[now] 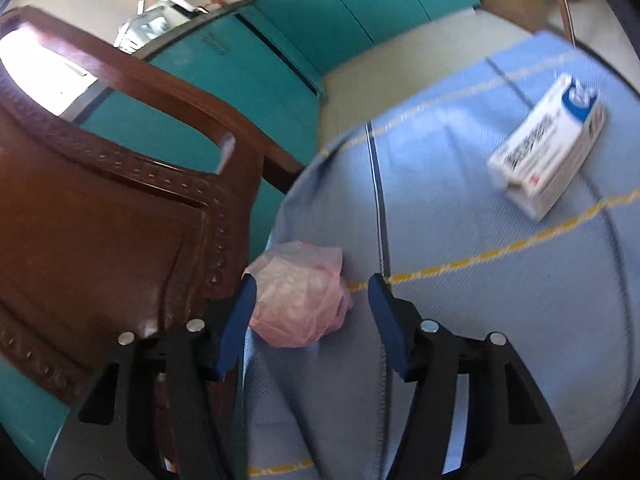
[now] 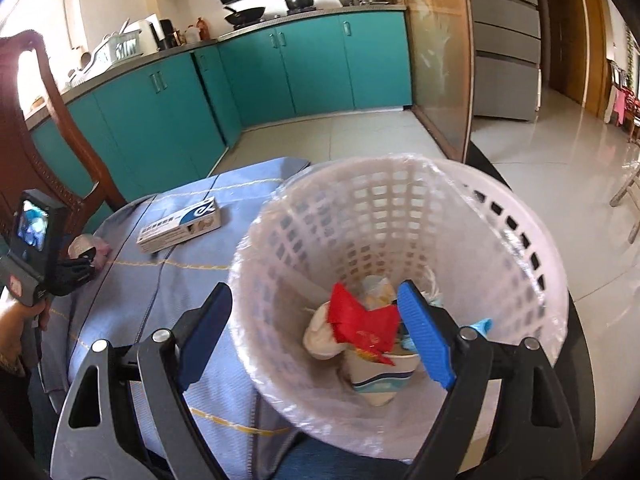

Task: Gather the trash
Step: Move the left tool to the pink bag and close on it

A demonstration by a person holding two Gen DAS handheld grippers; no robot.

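The left wrist view is motion-blurred, so the print on the white and blue box [image 1: 548, 148] cannot be read, and the pink crumpled bag [image 1: 300, 296] shows no clear contents. That bag lies at the edge of the bench [image 1: 500, 300], on its blue cloth, between the spread fingers of the left tongs [image 1: 312, 284], nearer the left finger; contact cannot be told. The right tongs [image 2: 316, 292] gape wide and empty, one finger inside the white basket [image 2: 400, 208], just beside a red wrapper [image 2: 360, 320] and a paper cup [image 2: 380, 376]. A wooden chair [image 1: 100, 220] stands beside the bench.
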